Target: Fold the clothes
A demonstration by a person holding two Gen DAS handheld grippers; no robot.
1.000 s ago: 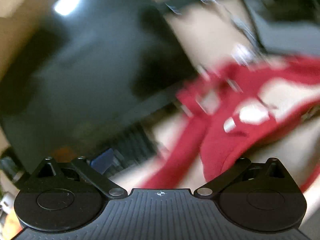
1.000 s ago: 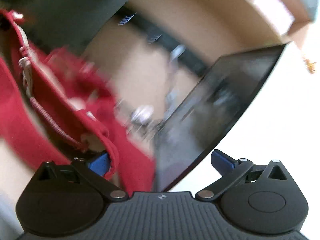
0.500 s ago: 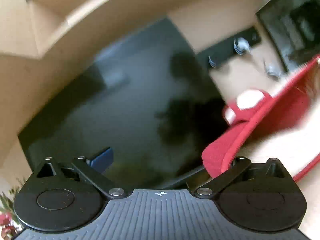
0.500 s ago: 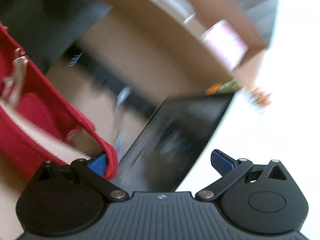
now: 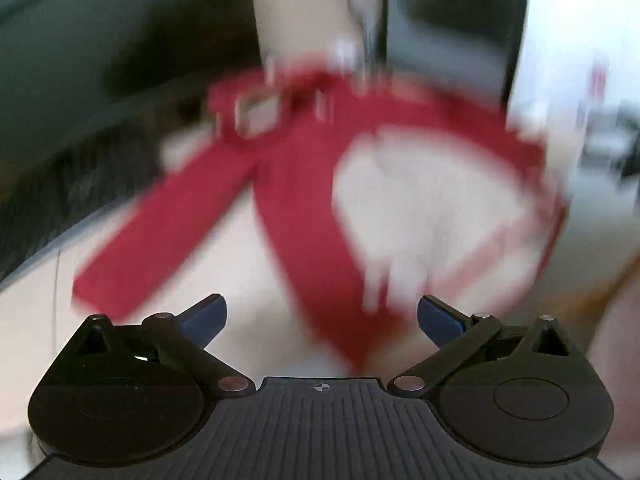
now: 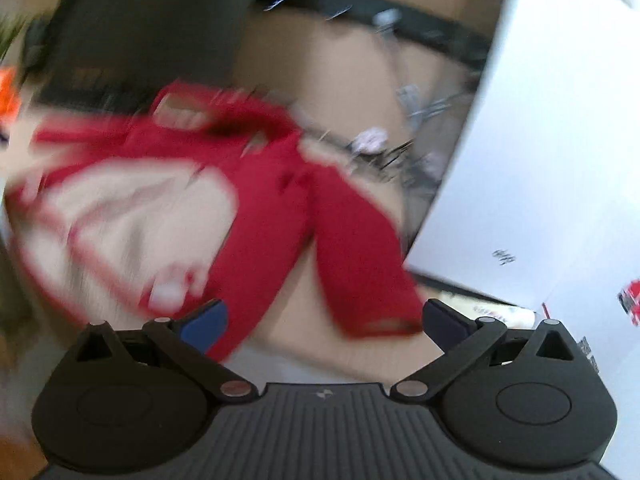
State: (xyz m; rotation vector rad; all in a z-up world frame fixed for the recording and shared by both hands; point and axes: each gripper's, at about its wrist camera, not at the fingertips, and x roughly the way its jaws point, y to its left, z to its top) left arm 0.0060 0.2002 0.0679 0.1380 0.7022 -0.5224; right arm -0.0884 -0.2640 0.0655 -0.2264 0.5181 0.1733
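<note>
Here's our red top (image 5: 304,208), spread out just ahead of both grippers, pale inner side up, one sleeve (image 5: 160,236) trailing off to the left of the left gripper (image 5: 322,320) and the other sleeve (image 6: 360,260) reaching down toward the right gripper (image 6: 326,322). Everything's smeared with motion blur, so we can't read seams or creases. Both grippers stand wide open with nothing between the blue pads (image 6: 206,322); the cloth lies free. As for folding, we'd judge the top is laid open, sleeves out, no fold showing, so the folding remains to do. Around it, a pale tabletop (image 5: 240,340), a dark screen (image 5: 100,60) beyond, a white box (image 6: 540,160) right of the right gripper.
</note>
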